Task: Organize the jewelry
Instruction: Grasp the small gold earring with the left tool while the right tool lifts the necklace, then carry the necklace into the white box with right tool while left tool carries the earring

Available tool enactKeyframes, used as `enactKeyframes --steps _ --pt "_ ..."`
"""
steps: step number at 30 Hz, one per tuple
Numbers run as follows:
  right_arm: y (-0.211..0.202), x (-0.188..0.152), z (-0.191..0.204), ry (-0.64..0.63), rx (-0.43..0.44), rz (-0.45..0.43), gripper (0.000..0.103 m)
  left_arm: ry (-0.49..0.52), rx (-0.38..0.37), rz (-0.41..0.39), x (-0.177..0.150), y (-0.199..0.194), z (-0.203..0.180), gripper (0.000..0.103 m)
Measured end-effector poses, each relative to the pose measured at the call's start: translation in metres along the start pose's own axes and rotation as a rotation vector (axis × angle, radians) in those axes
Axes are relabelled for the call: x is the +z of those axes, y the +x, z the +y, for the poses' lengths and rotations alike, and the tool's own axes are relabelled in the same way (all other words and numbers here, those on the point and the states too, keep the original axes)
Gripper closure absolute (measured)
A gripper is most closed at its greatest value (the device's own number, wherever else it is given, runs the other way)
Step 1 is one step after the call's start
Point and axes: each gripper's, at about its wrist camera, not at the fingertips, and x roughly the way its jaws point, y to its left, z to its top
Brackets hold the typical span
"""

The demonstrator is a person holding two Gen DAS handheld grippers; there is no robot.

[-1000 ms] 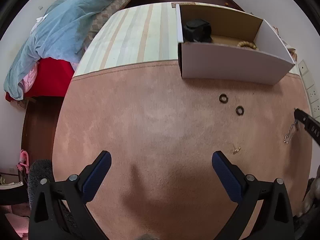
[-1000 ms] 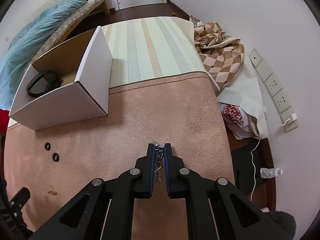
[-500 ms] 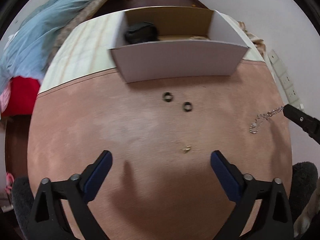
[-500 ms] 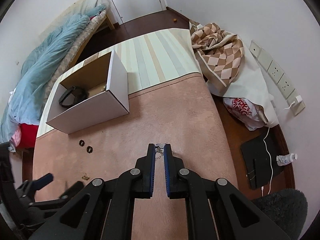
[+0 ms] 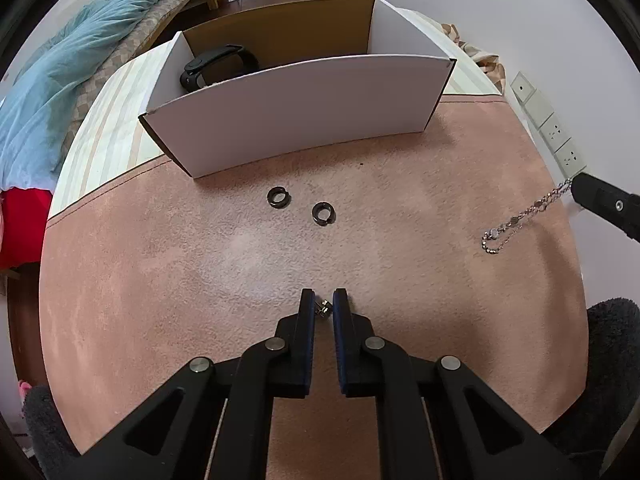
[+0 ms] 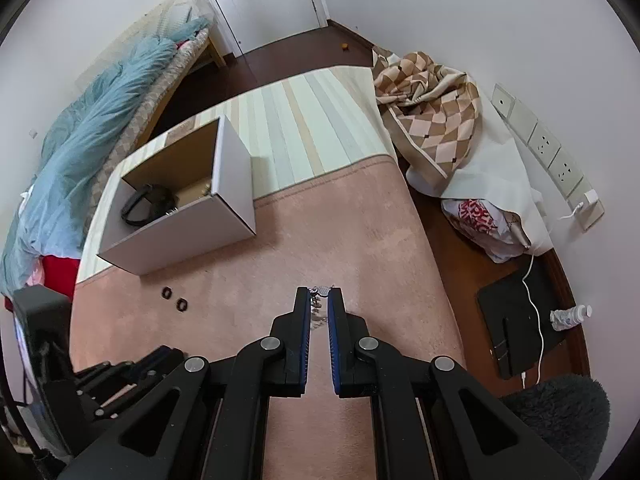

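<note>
My left gripper [image 5: 324,298] is shut on a small gold earring [image 5: 325,307] down on the pink cloth. Two black rings [image 5: 279,197] [image 5: 323,213] lie ahead of it, in front of the white box [image 5: 296,112], which holds a black wristband [image 5: 218,66]. My right gripper [image 6: 319,295] is shut on a silver chain [image 6: 320,291]. In the left wrist view the chain [image 5: 520,220] hangs from the right gripper's tip [image 5: 580,188] above the cloth. The rings [image 6: 167,292] [image 6: 182,305] and the box [image 6: 180,216] also show in the right wrist view.
The pink cloth [image 5: 160,280] covers the table's near part, a striped cloth [image 6: 304,132] the far part. A checked blanket [image 6: 432,108] and a plastic bag [image 6: 480,220] lie right of the table. A bed with a blue quilt [image 6: 88,128] stands at left.
My left gripper has moved forward and shut on the small gold earring. My right gripper has risen with the chain, which now hangs clear of the cloth.
</note>
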Motion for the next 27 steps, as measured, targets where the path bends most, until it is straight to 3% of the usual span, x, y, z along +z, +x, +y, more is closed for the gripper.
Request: enactKeyframes --steps 8,12,18,23,27 --pt "-0.034 0.014 0.016 -0.019 0.076 -0.053 0.094 -0.030 -0.082 -0.041 0.008 -0.035 0.017 0.097" --pt "-0.059 0.031 0.026 -0.010 0.152 -0.079 0.094 -0.046 -0.125 -0.072 0.028 -0.063 0.032 0.097" --pt "-0.093 0.071 0.058 -0.071 0.249 -0.137 0.094 -0.059 -0.154 -0.195 0.078 -0.122 0.057 0.097" --pt "-0.090 0.105 0.091 -0.153 0.261 -0.151 0.094 -0.086 -0.169 -0.270 0.118 -0.150 0.071 0.097" --pt "-0.066 0.130 0.107 -0.169 0.272 -0.103 0.094 -0.086 -0.155 -0.284 0.143 -0.151 0.078 0.097"
